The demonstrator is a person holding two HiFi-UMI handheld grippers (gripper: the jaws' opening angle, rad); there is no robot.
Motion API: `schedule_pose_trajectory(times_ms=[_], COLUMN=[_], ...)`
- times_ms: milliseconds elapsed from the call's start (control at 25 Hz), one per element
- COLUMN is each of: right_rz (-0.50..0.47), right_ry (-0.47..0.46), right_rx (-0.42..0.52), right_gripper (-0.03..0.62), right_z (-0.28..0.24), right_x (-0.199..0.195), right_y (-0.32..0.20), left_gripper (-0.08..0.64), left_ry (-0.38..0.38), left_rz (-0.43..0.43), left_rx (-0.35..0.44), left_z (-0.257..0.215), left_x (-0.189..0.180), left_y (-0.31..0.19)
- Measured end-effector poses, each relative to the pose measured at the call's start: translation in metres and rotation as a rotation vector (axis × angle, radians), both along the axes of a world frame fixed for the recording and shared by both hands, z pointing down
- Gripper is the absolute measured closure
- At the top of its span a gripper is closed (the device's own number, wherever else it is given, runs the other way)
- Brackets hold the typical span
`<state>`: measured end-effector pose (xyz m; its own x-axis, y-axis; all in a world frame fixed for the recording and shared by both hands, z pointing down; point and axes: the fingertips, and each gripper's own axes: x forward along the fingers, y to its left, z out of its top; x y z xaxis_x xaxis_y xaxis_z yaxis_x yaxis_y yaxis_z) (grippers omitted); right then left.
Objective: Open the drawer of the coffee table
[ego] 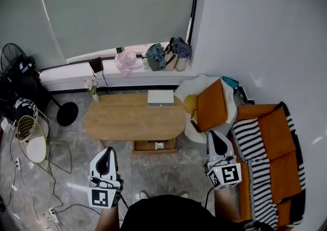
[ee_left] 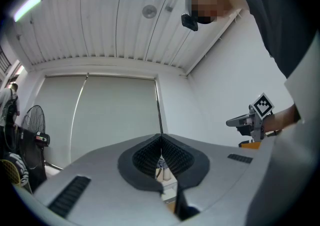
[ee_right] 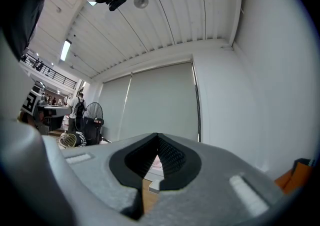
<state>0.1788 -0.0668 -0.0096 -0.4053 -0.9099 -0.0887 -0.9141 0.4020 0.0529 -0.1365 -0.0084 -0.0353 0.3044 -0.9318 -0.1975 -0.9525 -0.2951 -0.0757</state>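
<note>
The oval wooden coffee table stands in the middle of the head view. Its drawer shows under the near edge, with the front sticking out a little past the tabletop. Both grippers hang in the air on my side of the table, apart from it. My left gripper is shut with nothing between its jaws, which meet tip to tip in the left gripper view. Near the drawer's right side my right gripper is also shut and empty, with its jaws together in the right gripper view.
A white box and a small flower vase sit on the tabletop. An orange cushion and a striped sofa flank the right. A fan, a racket and floor cables lie to the left.
</note>
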Motion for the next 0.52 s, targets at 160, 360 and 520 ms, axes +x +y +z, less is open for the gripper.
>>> schedule_pose_trajectory(times_ms=[160,360,520], right_rz=[0.009,0.015,0.015], right_ry=[0.0,0.0,-0.003], right_rx=[0.001,0.008,0.005], right_gripper=[0.592,0.592,0.592], right_z=[-0.001,-0.003,-0.001], right_x=[0.002,0.001,-0.001], right_y=[0.005,0.009,0.013], left_gripper=[0.552,0.552,0.552], left_ry=[-0.003,-0.012,-0.013], left_rz=[0.001,0.018,0.022], left_rx=[0.025,0.041,0.039], left_z=[-0.012,-0.017,-0.018], left_x=[0.0,0.002,0.002], left_y=[0.001,0.003,0.004])
